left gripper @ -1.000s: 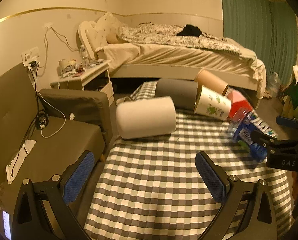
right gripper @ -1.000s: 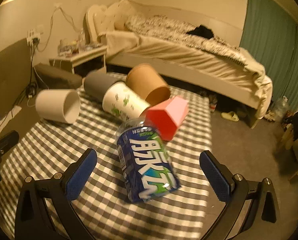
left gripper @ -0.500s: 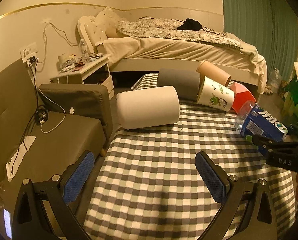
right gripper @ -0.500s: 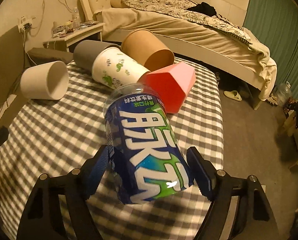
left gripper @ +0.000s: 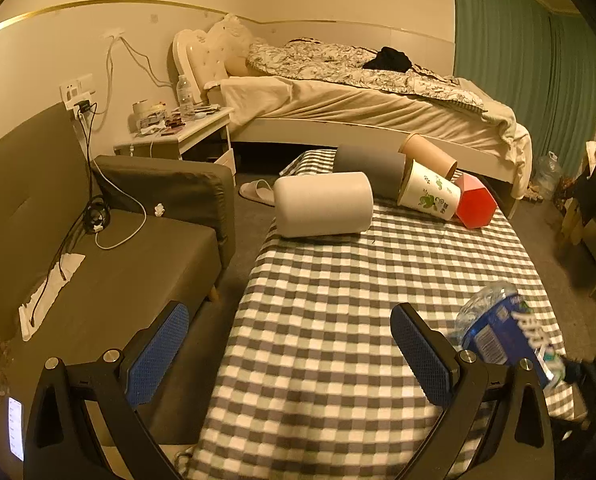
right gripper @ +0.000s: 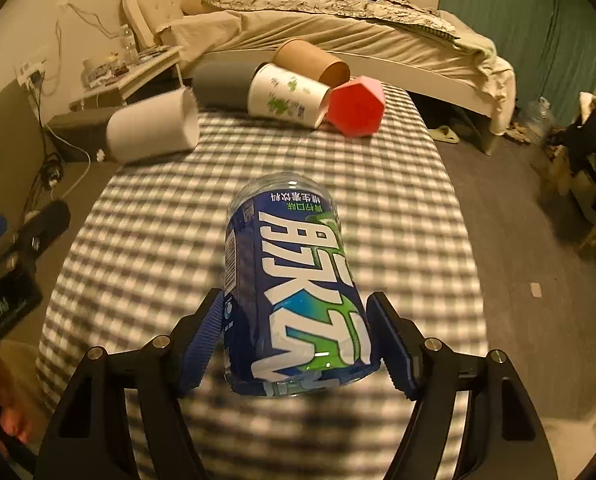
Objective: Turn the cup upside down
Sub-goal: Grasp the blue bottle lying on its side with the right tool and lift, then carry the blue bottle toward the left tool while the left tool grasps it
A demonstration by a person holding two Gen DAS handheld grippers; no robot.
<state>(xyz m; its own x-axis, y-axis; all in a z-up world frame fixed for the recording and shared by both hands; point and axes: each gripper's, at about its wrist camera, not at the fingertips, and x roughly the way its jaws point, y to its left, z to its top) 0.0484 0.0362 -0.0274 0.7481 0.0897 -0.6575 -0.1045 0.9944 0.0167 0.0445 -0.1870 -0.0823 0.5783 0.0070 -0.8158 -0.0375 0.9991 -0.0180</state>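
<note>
My right gripper (right gripper: pixel 298 340) is shut on a clear plastic cup with a blue label (right gripper: pixel 294 280). It holds the cup above the checkered table (right gripper: pixel 377 184), the cup's far end pointing away from me. The cup also shows at the lower right of the left wrist view (left gripper: pixel 505 332). My left gripper (left gripper: pixel 290 354) is open and empty over the table's near left edge. It also shows at the left edge of the right wrist view (right gripper: pixel 14 256).
Several cups lie on their sides at the table's far end: white (left gripper: pixel 323 210), grey (left gripper: pixel 367 162), printed paper (left gripper: pixel 429 196), brown (left gripper: pixel 427 152) and red (left gripper: pixel 475 206). A grey sofa (left gripper: pixel 98 264) stands left of the table, a bed (left gripper: pixel 377 108) behind.
My right gripper has closed on the blue-label cup and lifted it toward the table's near right side. My left gripper has pulled back a little and stayed open.
</note>
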